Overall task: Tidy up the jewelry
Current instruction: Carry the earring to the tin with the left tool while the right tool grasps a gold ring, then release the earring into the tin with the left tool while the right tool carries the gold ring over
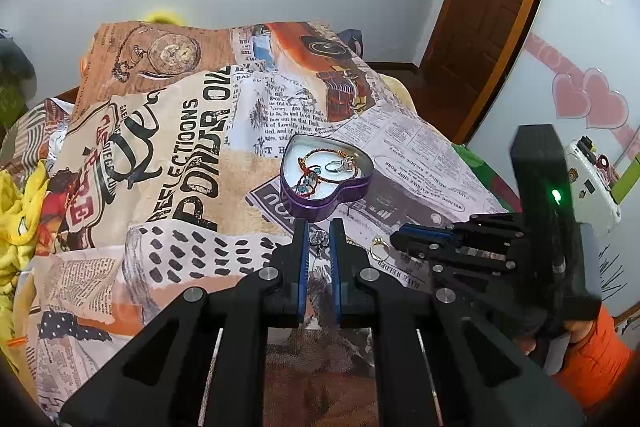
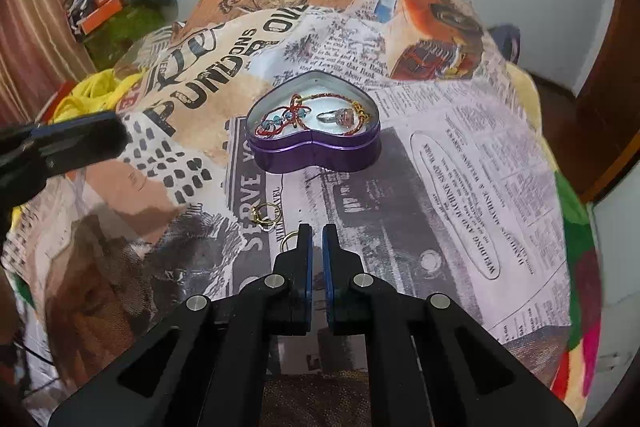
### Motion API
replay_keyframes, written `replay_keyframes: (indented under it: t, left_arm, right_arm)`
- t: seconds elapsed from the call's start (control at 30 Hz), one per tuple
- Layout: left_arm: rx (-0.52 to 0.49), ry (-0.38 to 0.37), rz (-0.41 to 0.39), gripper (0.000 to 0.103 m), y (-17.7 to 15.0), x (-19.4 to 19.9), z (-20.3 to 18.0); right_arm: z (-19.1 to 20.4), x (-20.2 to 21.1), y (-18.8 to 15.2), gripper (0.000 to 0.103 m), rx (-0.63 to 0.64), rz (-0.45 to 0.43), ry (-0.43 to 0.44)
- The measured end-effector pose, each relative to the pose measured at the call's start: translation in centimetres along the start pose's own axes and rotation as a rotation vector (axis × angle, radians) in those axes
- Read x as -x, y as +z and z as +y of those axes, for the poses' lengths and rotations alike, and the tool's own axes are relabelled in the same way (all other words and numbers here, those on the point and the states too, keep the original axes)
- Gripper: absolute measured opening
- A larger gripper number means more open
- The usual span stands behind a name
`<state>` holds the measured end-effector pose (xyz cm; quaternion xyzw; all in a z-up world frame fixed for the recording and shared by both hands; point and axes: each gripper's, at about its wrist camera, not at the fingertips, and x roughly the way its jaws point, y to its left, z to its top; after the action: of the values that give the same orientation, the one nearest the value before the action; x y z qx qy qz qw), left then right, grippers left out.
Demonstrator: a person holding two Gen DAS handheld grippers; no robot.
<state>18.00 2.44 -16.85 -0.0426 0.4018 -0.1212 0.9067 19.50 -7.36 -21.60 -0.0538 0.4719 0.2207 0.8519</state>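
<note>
Left gripper (image 1: 319, 227) pinches a small silver trinket (image 1: 320, 238); right gripper (image 2: 317, 233), jaws pressed together, beside a gold ring (image 2: 289, 241), near the heart tin (image 2: 316, 151).

Both wrist cameras look steeply down along their tongs, close above the shared heart-shaped tin (image 1: 326, 183).

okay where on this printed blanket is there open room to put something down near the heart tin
Open cloth lies right of the purple heart-shaped tin, over the newspaper-print patch, and left of it on the big black lettering. It is crowded in front of the tin: two gold rings, the left gripper and the right gripper.
</note>
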Motion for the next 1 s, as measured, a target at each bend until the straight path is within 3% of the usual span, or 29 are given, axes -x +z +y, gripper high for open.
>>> replay_keyframes:
  t: [0.03, 0.1, 0.17, 0.37, 0.47, 0.67, 1.0]
  left_arm:
    - [0.000, 0.001, 0.002, 0.008, 0.0, 0.0, 0.0]
    - [0.000, 0.004, 0.007, 0.008, -0.2, -0.2, 0.2]
    - [0.005, 0.006, 0.012, 0.008, -0.3, -0.3, 0.4]
    - [0.020, 0.007, 0.019, 0.008, -0.4, -0.5, 0.7]
    - [0.017, 0.012, 0.016, 0.008, -0.2, -0.5, 0.5]
    - [-0.016, 0.036, -0.002, 0.008, 1.2, -0.5, 0.1]
    - [-0.043, 0.023, -0.050, 0.008, 4.7, -0.9, -0.8]
  right_arm:
    - [-0.3, -0.3, 0.2, 0.011, -0.015, 0.017, 0.016]
    - [-0.5, -0.8, 0.3, 0.026, -0.029, 0.031, 0.044]
    - [-0.1, -1.3, 0.3, 0.028, -0.013, 0.032, 0.048]
    - [1.5, -2.2, -0.7, 0.028, 0.105, 0.028, -0.025]
    - [1.4, -2.2, -0.6, 0.017, 0.108, 0.022, -0.043]
    - [1.0, -1.3, 0.0, 0.017, 0.092, 0.005, -0.043]
    - [0.4, 1.7, 2.2, 0.017, 0.071, -0.108, -0.060]
